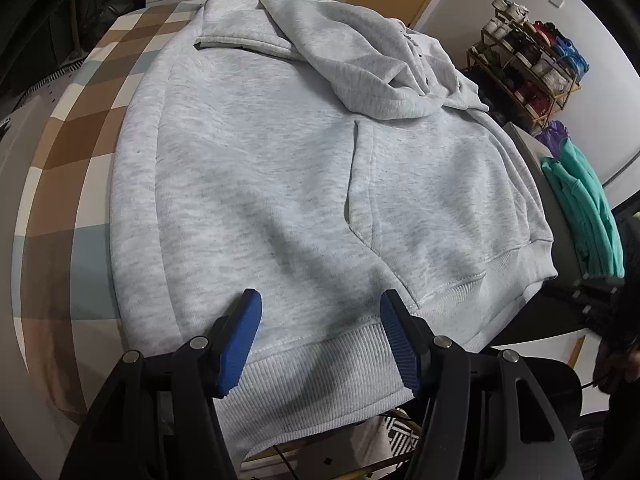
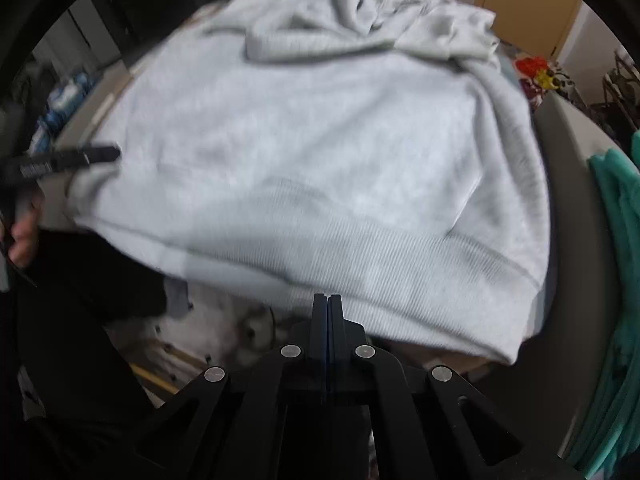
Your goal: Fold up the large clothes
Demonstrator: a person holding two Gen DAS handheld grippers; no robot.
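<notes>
A light grey hoodie [image 1: 280,168] lies flat, front up, on a checkered cover [image 1: 80,140], its hood and a sleeve bunched at the far end. My left gripper [image 1: 320,300] hangs open over the ribbed hem [image 1: 320,364]; the blue pads [image 1: 240,340] stand wide apart and do not press the cloth. In the blurred right wrist view the hoodie [image 2: 312,140] fills the frame. My right gripper [image 2: 328,300] is shut, its tips pinched on the near edge of the hem [image 2: 380,280]. The left gripper [image 2: 96,154] and the hand holding it show at the left.
Folded teal clothes [image 1: 588,216] are stacked on a grey surface right of the hoodie, also visible as teal clothes [image 2: 616,240]. A shoe rack [image 1: 528,60] stands by the wall at the far right. Floor and a patterned mat show below the near table edge.
</notes>
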